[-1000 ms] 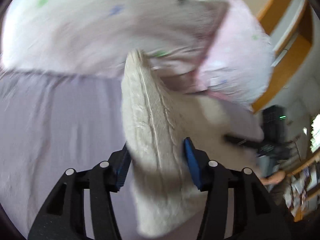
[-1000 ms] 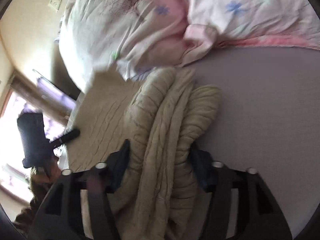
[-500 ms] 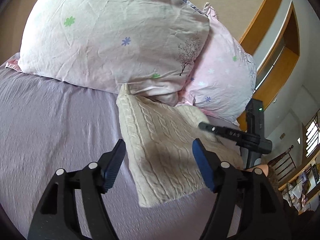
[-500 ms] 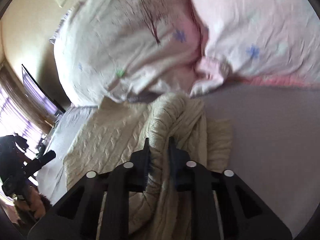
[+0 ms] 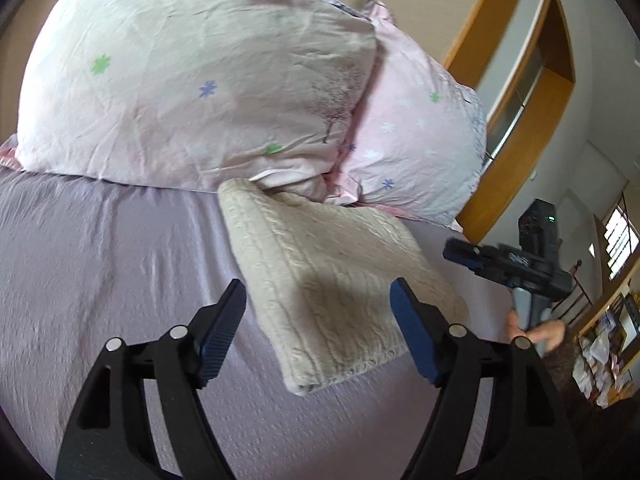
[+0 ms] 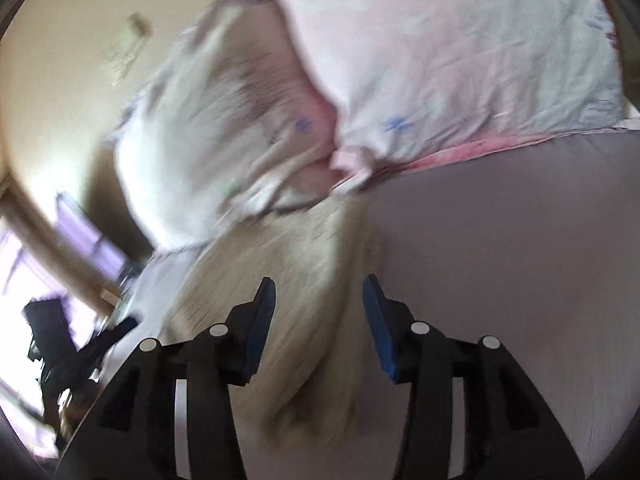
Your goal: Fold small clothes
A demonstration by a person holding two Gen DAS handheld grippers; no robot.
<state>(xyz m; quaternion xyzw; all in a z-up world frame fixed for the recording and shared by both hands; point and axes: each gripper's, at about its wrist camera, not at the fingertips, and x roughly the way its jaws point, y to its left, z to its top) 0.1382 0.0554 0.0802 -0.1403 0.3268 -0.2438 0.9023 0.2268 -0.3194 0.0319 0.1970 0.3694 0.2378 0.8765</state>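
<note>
Both tongs are spread wide and grip nothing. The left tongs hang over the near end of the sweater, blue pads either side of it and clear of the knit. The right tongs hover above the same sweater, also clear of it.

The sweater is cream cable-knit, folded into a thick oblong, lying flat on the lilac bed. Its far end, at 12 o'clock from the left tongs, is tucked against two flowered pillows; how far it runs under them is hidden. Its near corner shows a doubled edge.

From the right wrist everything is smeared by motion, so the knit pattern and fold lines cannot be made out there. At 3 o'clock in the left view, the right tongs show dark and blurred.
</note>
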